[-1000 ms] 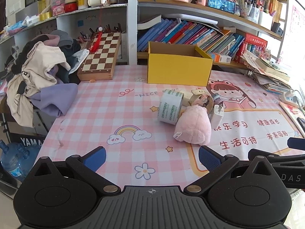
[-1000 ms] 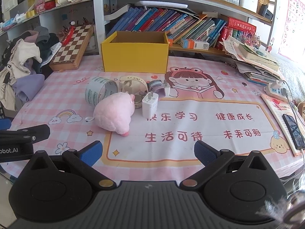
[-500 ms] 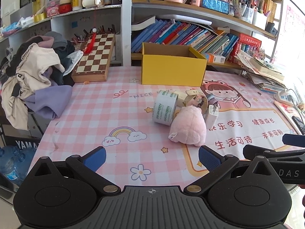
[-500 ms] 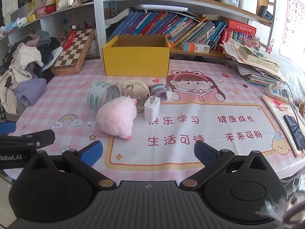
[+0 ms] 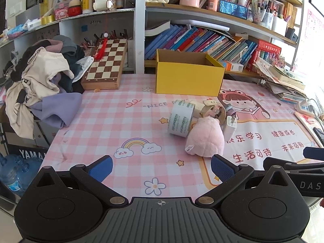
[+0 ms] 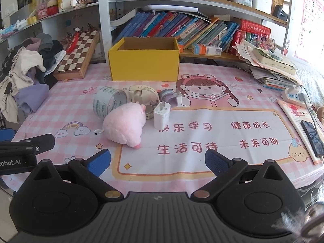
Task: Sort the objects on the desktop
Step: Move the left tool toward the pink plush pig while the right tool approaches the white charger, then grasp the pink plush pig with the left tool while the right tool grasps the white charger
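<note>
Both of your grippers hang over the near edge of the pink checked table mat (image 5: 113,125). The left gripper (image 5: 161,167) has its jaws spread wide with nothing between them, and the right gripper (image 6: 158,161) is just as wide and just as empty.

Your right view shows what the left view half hides: the white charger (image 6: 161,115) stands upright with its prongs up, just right of the pink plush toy (image 6: 124,125), and a purple-grey plug (image 6: 171,97) lies behind it. From the left, the toy covers most of that charger. The left view gives you the tape roll (image 5: 181,120) side-on, touching the toy; from the right you look into its open core. A cream ring-shaped item (image 6: 144,95) sits in the cluster between the roll and the plug; what it is you cannot tell.

The yellow box (image 6: 144,65) stands open-topped behind the cluster, near the shelf.

To your right a phone (image 6: 311,137) and papers line the table edge; to your left a clothes pile (image 5: 38,85) and a chessboard (image 5: 105,64). The mat between your grippers and the toy is bare.
</note>
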Demonstrator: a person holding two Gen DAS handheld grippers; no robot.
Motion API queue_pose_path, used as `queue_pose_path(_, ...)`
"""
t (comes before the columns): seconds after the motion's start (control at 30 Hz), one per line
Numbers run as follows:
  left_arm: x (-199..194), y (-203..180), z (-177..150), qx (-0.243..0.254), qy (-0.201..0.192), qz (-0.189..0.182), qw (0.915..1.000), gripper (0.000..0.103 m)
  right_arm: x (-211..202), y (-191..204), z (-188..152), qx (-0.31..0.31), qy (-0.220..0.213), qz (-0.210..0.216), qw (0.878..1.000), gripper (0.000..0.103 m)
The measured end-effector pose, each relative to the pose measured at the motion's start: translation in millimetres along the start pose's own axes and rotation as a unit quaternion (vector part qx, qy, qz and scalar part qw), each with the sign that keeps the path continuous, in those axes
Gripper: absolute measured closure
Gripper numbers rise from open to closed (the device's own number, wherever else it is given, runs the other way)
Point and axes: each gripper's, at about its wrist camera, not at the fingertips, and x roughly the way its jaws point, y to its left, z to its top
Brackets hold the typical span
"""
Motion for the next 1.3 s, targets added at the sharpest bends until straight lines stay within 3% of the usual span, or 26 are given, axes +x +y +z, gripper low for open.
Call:
queue_pose_path(0.3, -1.9, 3.9, -0.6, -0.020, -0.020, -0.021, 0.9994, 0.000, -3.0, 0.7, -3.1, -0.002, -0.009, -0.022, 1.000, 0.000)
queue_pose_path(0.4, -2.4, 4.1, 0.1, -0.031, -0.025, -0.049, 0.9980, 0.000, -5.1, -1.2, -4.0, 0.001, -0.013, -0.022, 1.000, 0.000)
queue_pose_path(0.8, 12.6, -3.5, 6.8, -0.031, -0.003, -0.044, 0.9986, 0.000, 5.4, -13.5, 2.5, 0.007, -0.006, -0.020, 1.000, 0.000)
queue_pose_path(1.3, 56.3, -17.2, 19.9, -0.033, 0.040, -0.024, 0.9984, 0.000, 64.5, -27.3, 33.7, -0.010, 0.042, 0.022, 0.999, 0.001)
